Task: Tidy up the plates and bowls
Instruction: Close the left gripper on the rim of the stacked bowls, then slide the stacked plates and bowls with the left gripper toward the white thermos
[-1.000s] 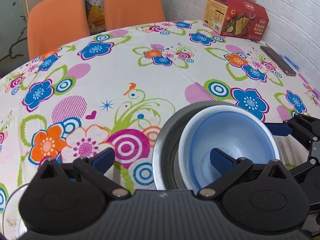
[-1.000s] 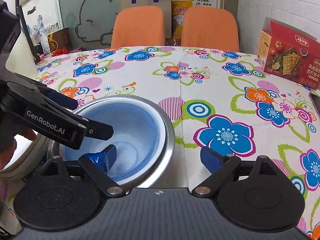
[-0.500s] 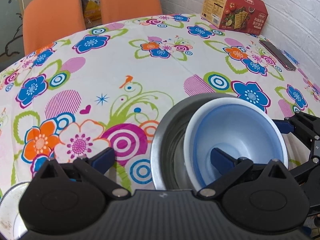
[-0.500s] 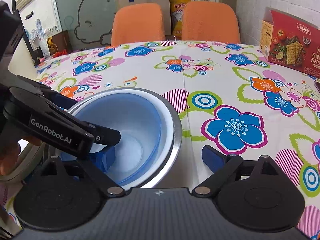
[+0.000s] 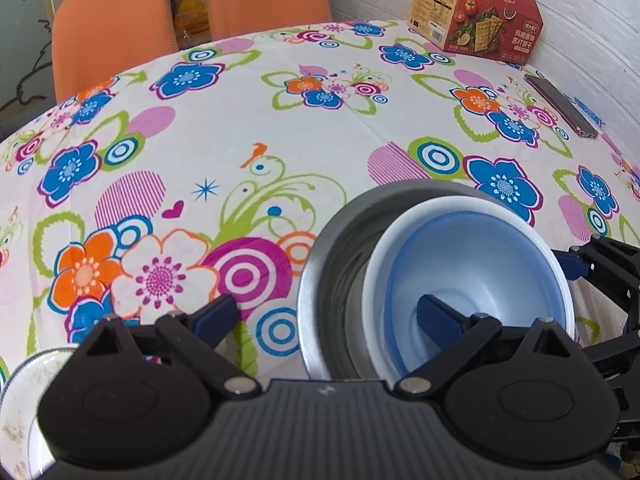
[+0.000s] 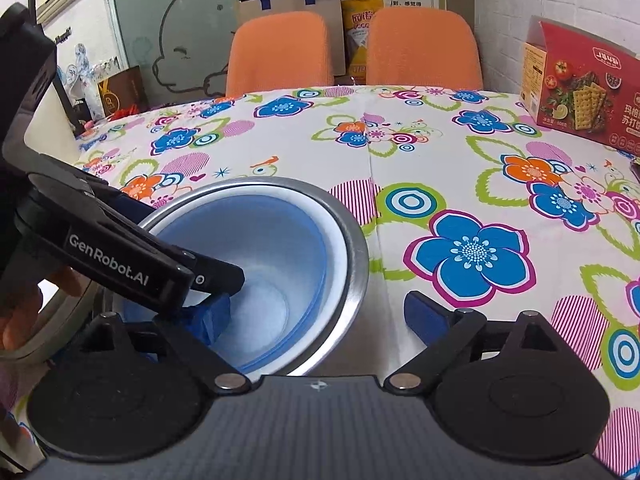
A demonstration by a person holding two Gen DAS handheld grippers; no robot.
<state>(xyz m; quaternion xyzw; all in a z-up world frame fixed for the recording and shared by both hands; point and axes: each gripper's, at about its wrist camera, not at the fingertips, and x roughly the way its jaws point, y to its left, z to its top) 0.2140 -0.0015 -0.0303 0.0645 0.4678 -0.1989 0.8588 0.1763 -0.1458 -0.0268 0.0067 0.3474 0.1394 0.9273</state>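
A blue bowl (image 5: 480,272) sits nested in a white bowl (image 5: 384,256), tilted inside a steel bowl (image 5: 332,248) on the flowered tablecloth. My left gripper (image 5: 328,316) is open and straddles the near rims, one finger inside the blue bowl, one outside on the cloth. My right gripper (image 6: 320,316) is open too, its left finger inside the blue bowl (image 6: 256,248), its right finger outside the steel bowl (image 6: 356,240). A white plate (image 5: 16,408) lies at the lower left of the left wrist view.
A red cracker box (image 5: 476,16) stands at the far right by the brick wall. A dark phone (image 5: 560,106) lies near it. Two orange chairs (image 6: 280,52) stand behind the table (image 5: 320,128).
Both grippers have come closer to the nested bowls, which look larger now. The white and blue bowls have tilted and shifted right inside the steel bowl.
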